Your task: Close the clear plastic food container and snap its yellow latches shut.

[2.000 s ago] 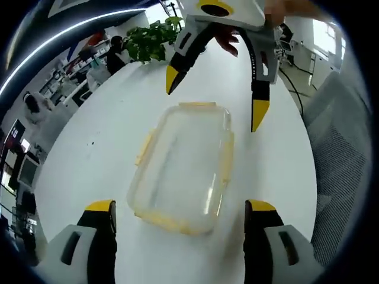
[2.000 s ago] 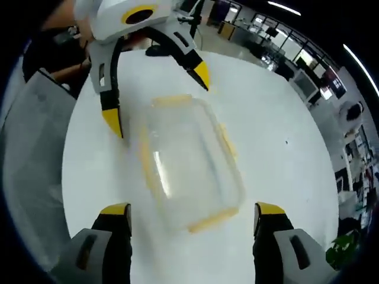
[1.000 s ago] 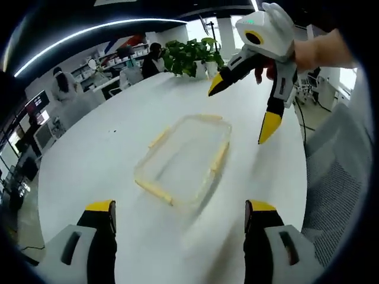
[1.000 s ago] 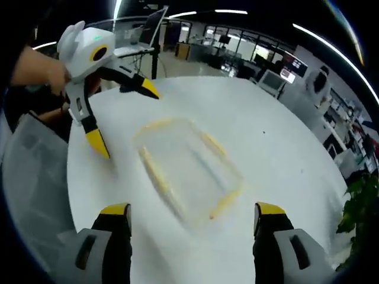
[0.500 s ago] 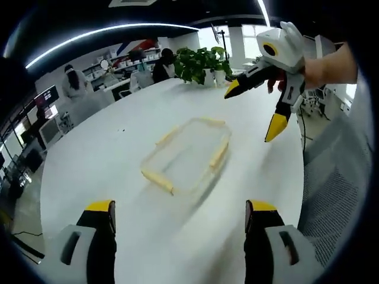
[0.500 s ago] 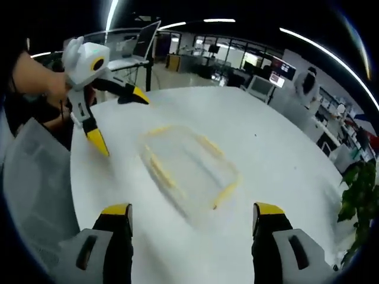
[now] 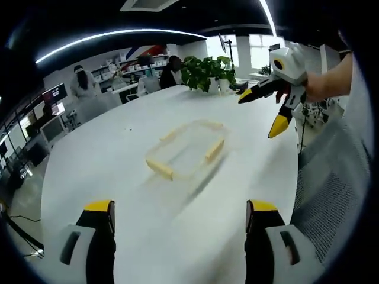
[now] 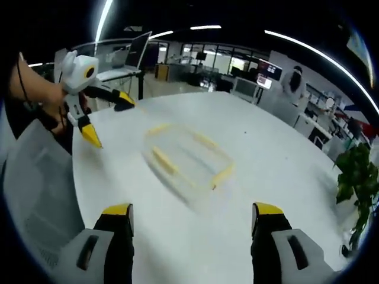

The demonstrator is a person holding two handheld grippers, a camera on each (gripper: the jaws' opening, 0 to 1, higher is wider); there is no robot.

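The clear plastic food container (image 7: 186, 148) lies flat on the white table (image 7: 106, 171), lid on, its yellow latches (image 7: 214, 149) along the sides. In the right gripper view the container (image 8: 186, 155) sits mid-table, well ahead of the jaws. My left gripper (image 7: 180, 222) stands open at the table's near side, away from the container. My right gripper (image 8: 192, 223) is open too, nothing between its jaws. In the left gripper view the right gripper (image 7: 267, 112) hovers open beyond the container, held by a hand. In the right gripper view the left gripper (image 8: 105, 119) hovers open at the far left.
A potted plant (image 7: 204, 71) stands at the table's far end, also seen as the plant (image 8: 354, 177) in the right gripper view. A mesh chair (image 7: 331, 183) sits beside the table. People and desks with monitors (image 8: 260, 74) fill the background office.
Both grippers have pulled back and up from the container, which now looks smaller and farther off. The container itself has stayed in place on the table.
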